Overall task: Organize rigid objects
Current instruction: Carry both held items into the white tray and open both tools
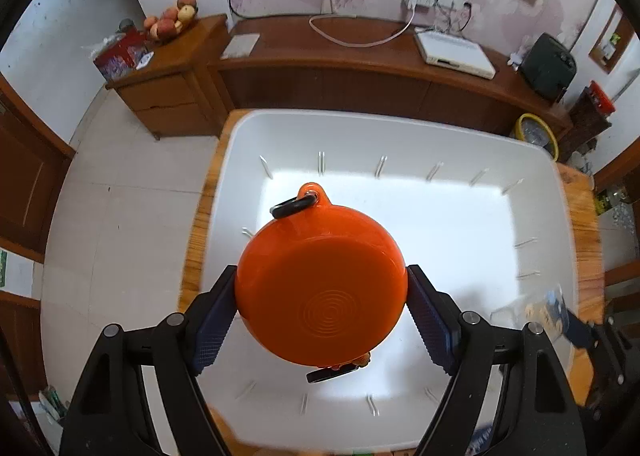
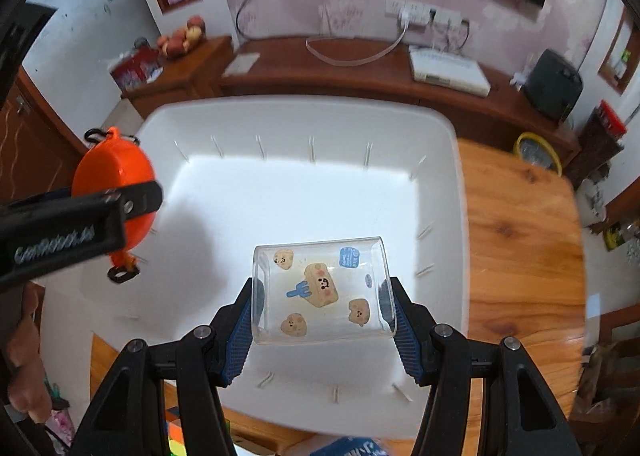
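My left gripper [image 1: 322, 296] is shut on a round orange case [image 1: 320, 288] with a black clip at its top, held above the white bin [image 1: 440, 144]. It also shows in the right wrist view [image 2: 114, 172] at the left, over the bin's left edge. My right gripper [image 2: 322, 304] is shut on a clear plastic box [image 2: 322, 290] with cartoon stickers, held above the bin's near right part [image 2: 456, 176]. The clear box shows blurred at the right in the left wrist view [image 1: 548, 306].
The bin sits on a wooden table [image 2: 520, 236]. A colourful cube [image 2: 176, 436] and a blue item [image 2: 352, 448] lie at the near edge. A wooden TV cabinet [image 1: 360, 68] with a white device [image 1: 456, 52] stands behind. A yellow-rimmed basket [image 1: 536, 134] sits at the right.
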`<state>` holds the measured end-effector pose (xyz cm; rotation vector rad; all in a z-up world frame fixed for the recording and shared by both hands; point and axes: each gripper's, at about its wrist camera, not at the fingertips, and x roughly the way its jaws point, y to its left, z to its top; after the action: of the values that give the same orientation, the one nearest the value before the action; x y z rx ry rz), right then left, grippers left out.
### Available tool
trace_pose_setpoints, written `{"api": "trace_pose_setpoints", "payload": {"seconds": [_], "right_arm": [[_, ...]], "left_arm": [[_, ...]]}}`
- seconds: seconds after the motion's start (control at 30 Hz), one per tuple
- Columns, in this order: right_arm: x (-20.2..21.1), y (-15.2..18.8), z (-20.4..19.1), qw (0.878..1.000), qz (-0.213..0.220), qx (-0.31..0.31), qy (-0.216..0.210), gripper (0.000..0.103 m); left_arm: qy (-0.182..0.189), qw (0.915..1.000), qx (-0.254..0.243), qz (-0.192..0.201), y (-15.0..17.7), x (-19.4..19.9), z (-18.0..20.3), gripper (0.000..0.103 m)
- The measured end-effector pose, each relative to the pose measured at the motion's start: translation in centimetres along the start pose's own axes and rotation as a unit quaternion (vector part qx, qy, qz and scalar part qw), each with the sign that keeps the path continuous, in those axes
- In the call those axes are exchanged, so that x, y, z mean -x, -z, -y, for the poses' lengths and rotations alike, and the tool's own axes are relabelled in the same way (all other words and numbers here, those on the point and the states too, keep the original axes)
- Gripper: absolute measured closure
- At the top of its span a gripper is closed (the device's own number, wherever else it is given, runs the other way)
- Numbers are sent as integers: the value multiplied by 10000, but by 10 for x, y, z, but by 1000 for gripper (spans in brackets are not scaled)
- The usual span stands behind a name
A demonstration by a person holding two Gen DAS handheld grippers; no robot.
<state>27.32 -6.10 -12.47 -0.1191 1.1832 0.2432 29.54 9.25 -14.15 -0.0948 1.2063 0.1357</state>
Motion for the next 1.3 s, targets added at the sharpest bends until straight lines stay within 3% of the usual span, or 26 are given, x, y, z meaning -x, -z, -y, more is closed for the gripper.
{"api": "trace_pose_setpoints", "payload": {"seconds": [0.2, 0.4, 0.8, 0.9, 1.0, 1.07, 1.3], "right_arm": [[-31, 5, 1, 9990, -425, -95, -95, 41], [-51, 6, 2, 9973, -731, -46, 79, 41], [-62, 14, 6, 9957, -920, -128, -14, 34], [-58, 17, 5, 9965, -814, -150, -102, 28], [-53, 23, 4, 9970, -723, -169, -218, 26], [-50, 26, 3, 9972, -694, -163, -225, 25], [-37, 37, 7, 9983, -514, -174, -189, 25]], "left_arm": [[-37, 9996, -232, -150, 2, -25, 12, 20], [-34, 9984, -382, -404, 1, -47, 15, 20], [224, 9956, -359, -835, 9, -63, 17, 20], [157, 9960, -397, -791, 12, -62, 16, 20], [143, 9977, -522, -418, 14, -50, 17, 1], [228, 9978, -598, -154, 12, -37, 18, 1], [360, 9972, -649, 107, 11, -9, 18, 1]]}}
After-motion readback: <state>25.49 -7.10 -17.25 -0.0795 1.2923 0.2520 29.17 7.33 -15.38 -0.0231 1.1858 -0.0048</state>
